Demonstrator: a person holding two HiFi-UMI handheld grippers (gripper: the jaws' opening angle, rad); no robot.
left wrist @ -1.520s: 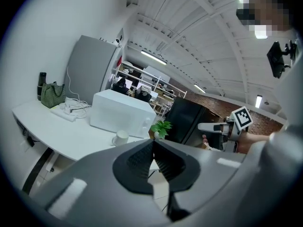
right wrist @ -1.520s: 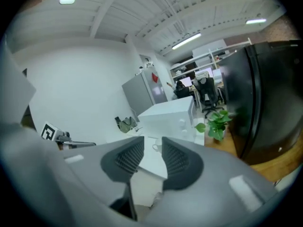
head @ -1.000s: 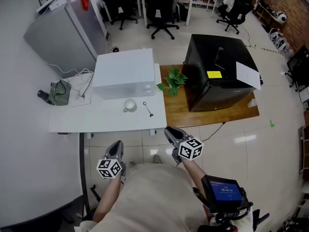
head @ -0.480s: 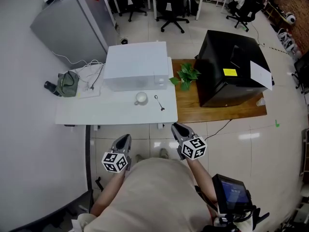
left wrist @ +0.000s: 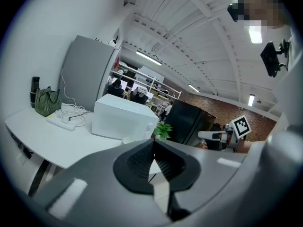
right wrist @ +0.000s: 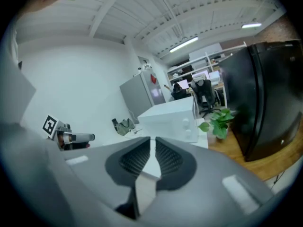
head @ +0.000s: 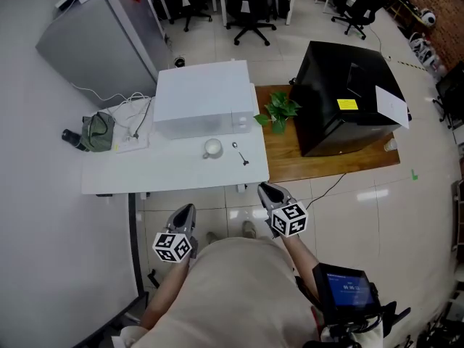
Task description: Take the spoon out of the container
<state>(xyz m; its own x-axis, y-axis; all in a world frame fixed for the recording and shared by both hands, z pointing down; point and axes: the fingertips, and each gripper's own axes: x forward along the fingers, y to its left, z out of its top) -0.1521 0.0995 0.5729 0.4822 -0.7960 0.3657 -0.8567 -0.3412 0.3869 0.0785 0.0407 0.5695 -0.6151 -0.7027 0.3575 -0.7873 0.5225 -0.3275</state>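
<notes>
On table [head: 145,174], spoon [head: 241,154] well beyond right tongs [head: 268,191], closing empty.

Spoon [head: 241,153]: small, metal, slender. Lies flat on the white table [head: 145,172], out of the container and just to its right, not touching it.

Container [head: 212,148]: small, round, white cup. Stands upright, open at the top, near the table's middle.

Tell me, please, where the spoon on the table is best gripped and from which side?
Probably mid-handle, from above, jaws across it: the spoon lies flat on the table, right of the cup and apart from it, handle unobstructed.
</notes>
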